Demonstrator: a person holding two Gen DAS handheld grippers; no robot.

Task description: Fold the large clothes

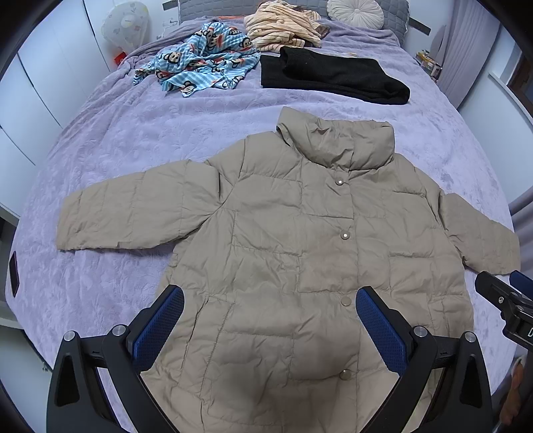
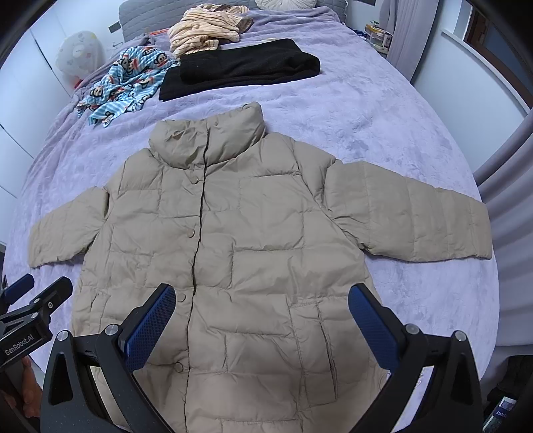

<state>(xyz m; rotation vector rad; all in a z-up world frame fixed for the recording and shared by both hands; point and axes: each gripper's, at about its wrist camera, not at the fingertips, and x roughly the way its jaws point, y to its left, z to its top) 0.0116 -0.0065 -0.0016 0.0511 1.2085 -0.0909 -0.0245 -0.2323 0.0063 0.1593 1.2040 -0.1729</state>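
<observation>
Left gripper (image 1: 269,319) near, fingers (image 1: 158,328) spread wide and empty, right gripper (image 2: 261,319) alongside it, likewise spread wide, empty

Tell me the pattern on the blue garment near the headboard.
Blue garment: blue-and-white stripes with cartoon monkey faces, clearest in the left wrist view.

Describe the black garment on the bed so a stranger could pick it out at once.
On the purple bedspread, look past the beige puffer jacket toward the headboard. The black garment lies just beyond the jacket's collar. It alone is plain black and neatly folded, unlike the crumpled blue monkey-print cloth and striped cream heap nearby.
</observation>
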